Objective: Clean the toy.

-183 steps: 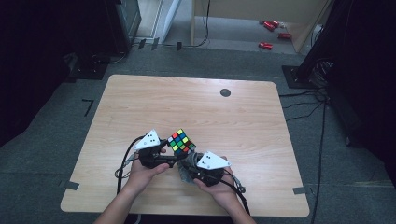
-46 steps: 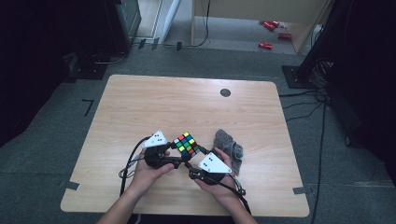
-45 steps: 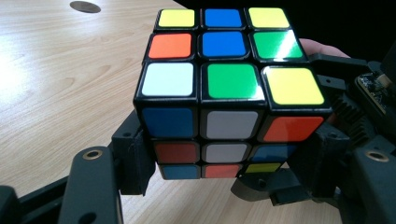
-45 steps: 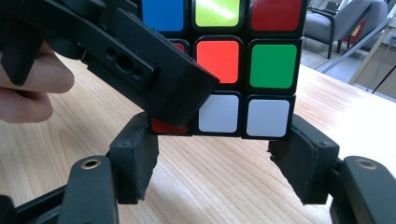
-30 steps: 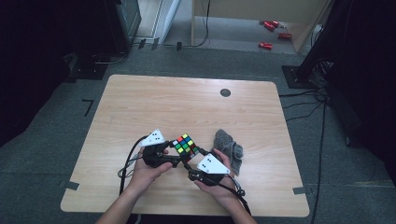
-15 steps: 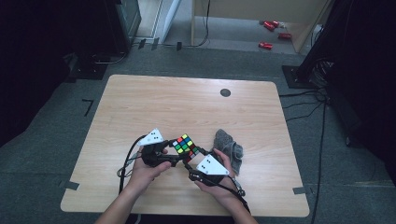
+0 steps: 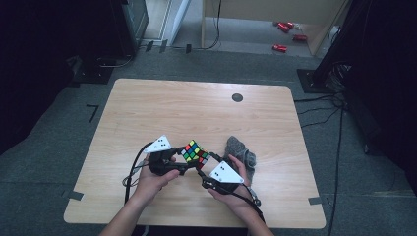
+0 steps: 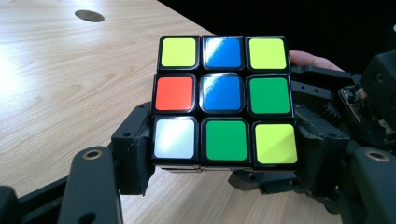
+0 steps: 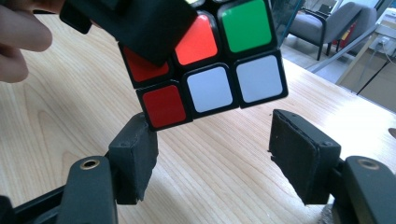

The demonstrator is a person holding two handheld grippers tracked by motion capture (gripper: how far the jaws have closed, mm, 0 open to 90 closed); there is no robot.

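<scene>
Right gripper view: the cube (image 9: 205, 60) hangs in the upper middle of the frame, just above and beyond the right gripper (image 9: 210, 154), whose jaws stand apart with bare table (image 9: 210, 186) between them; the left pad nearly touches the cube's lower red corner.
Left gripper view: the left gripper (image 8: 219, 154) is clamped on the cube's (image 8: 224, 100) bottom layer, one pad on each side.
High view: the cube (image 7: 195, 152) sits low and centre in the frame, lifted between both hands, the left gripper (image 7: 179, 161) holding it from the left, the right gripper (image 7: 204, 169) just below and right.
Nearer hand: the left has it; the right is close.
Coming move: likely the right jaws rise to close on a layer.
Cloth (image 7: 241, 155): grey, lying right of the hands.
</scene>
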